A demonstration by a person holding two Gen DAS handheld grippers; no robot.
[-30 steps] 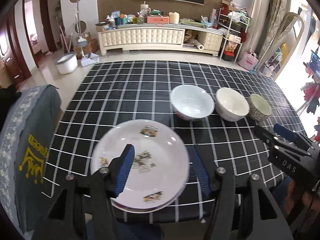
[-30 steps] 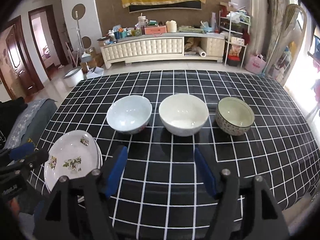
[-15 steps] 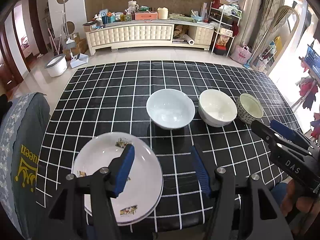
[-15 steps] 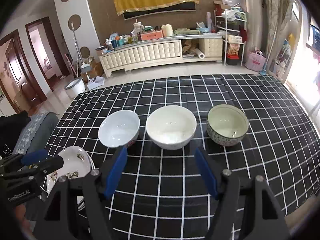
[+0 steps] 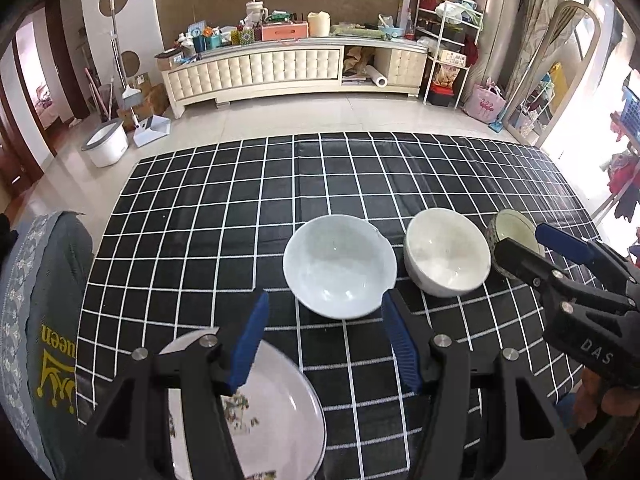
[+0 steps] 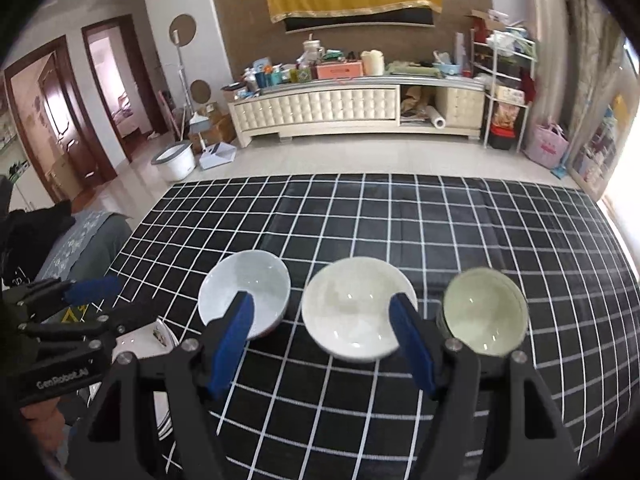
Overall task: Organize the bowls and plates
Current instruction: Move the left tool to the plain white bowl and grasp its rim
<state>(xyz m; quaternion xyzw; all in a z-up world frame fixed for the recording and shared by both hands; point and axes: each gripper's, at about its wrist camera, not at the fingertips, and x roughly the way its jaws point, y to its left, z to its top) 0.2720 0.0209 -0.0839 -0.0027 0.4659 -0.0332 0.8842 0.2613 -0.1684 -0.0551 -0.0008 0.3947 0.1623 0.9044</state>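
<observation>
Left wrist view: left gripper (image 5: 324, 340) above the checkered counter (image 5: 208, 216), jaws apart, nothing between. White bowl (image 5: 340, 266) just past the tips at 12 o'clock; cream bowl (image 5: 446, 256) at 2 o'clock; patterned bowl (image 5: 506, 236) beyond, partly hidden by the right gripper (image 5: 536, 248). Flowered plate (image 5: 276, 412) at 7 o'clock.

Right wrist view: right gripper (image 6: 324, 340) with jaws apart and empty. 3 bowls abreast from 10 to 2 o'clock, cream one central.
</observation>
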